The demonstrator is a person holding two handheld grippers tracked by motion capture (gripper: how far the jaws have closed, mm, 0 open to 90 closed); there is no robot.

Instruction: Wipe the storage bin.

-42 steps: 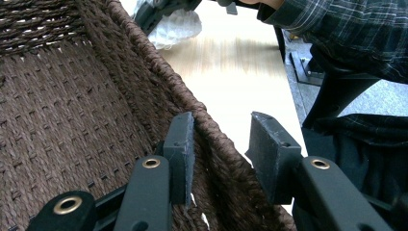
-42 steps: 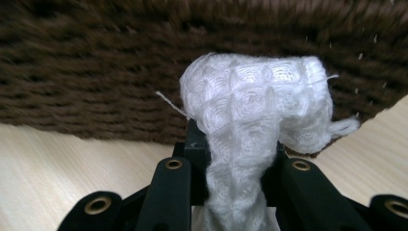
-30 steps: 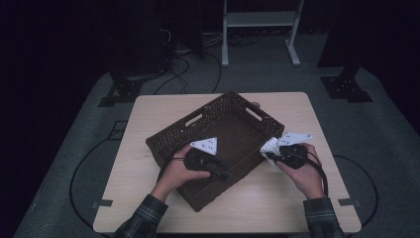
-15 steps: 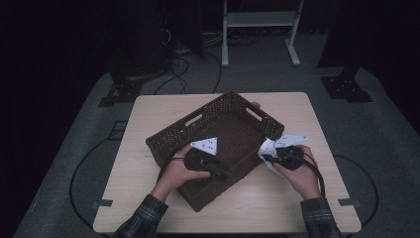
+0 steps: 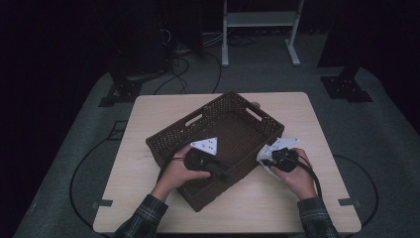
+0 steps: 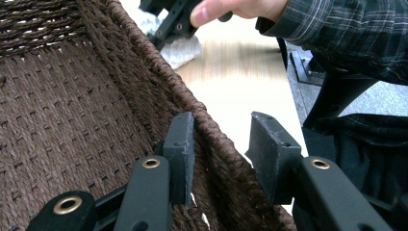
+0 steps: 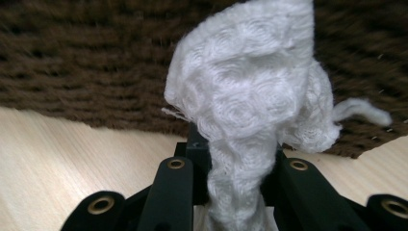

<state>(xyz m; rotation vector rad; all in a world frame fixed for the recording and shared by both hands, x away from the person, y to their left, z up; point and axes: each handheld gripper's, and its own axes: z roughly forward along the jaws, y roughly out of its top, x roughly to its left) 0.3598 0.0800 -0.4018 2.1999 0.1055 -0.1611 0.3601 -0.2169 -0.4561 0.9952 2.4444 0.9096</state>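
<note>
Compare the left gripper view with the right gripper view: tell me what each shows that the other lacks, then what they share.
Left gripper view alone: the left gripper straddling the basket's rim, one pad inside the wall and one outside, plus a plaid sleeve across the table.

Right gripper view alone: the right gripper shut on a bunched white cloth, seen close.

Both: the brown woven basket, the white cloth and the pale wooden table.

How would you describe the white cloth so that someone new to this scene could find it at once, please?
Start at the wooden table and find the dark woven basket at its middle. Just outside the basket's right wall, the right gripper pinches the white cloth. It is the one soft, crumpled, pale thing there.
</note>
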